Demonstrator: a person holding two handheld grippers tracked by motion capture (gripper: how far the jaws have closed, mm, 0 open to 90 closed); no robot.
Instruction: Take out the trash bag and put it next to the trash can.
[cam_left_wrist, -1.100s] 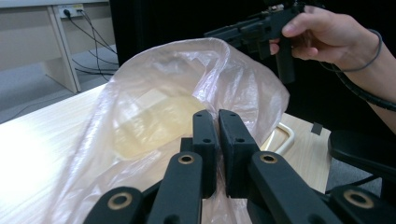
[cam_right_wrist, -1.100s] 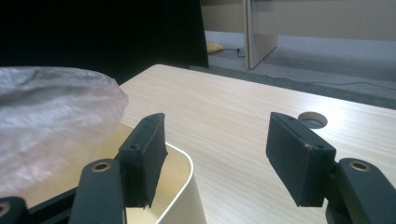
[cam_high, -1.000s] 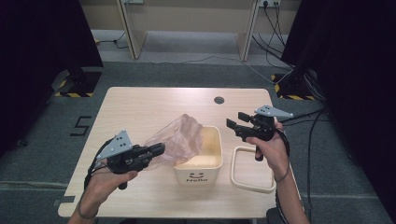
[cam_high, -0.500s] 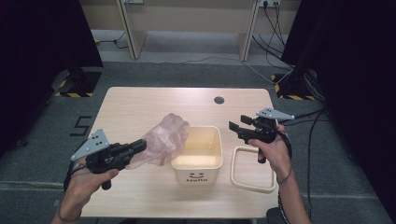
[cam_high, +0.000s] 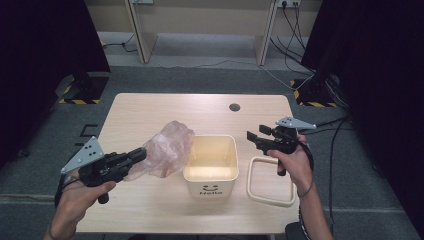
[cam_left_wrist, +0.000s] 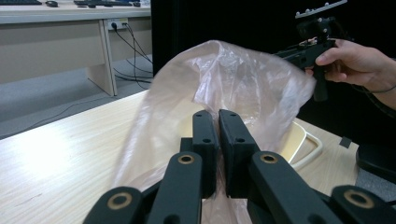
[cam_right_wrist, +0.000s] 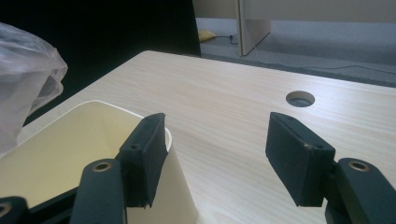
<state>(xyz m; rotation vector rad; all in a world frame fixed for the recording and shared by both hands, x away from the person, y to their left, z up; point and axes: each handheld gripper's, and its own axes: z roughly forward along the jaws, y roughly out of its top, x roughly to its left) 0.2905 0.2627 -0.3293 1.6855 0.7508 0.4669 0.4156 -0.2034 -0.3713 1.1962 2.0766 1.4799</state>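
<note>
A crumpled pinkish clear plastic bag hangs in the air just left of the cream bin, and my left gripper is shut on its lower end. In the left gripper view the two jaws meet on the film, and the bag billows up beyond them. My right gripper hovers open to the right of the bin, with nothing between its fingers. Its own view has the jaws spread wide over the bin's rim, with the bag at the left edge.
A cream rectangular ring frame lies flat on the table right of the bin, under the right hand. A round cable hole sits near the table's far edge. The bin bears a smiley and lettering on its front.
My left gripper has drawn back to the left and toward the table's front corner, pulling the bag out of the bin. The right gripper has stayed put.
</note>
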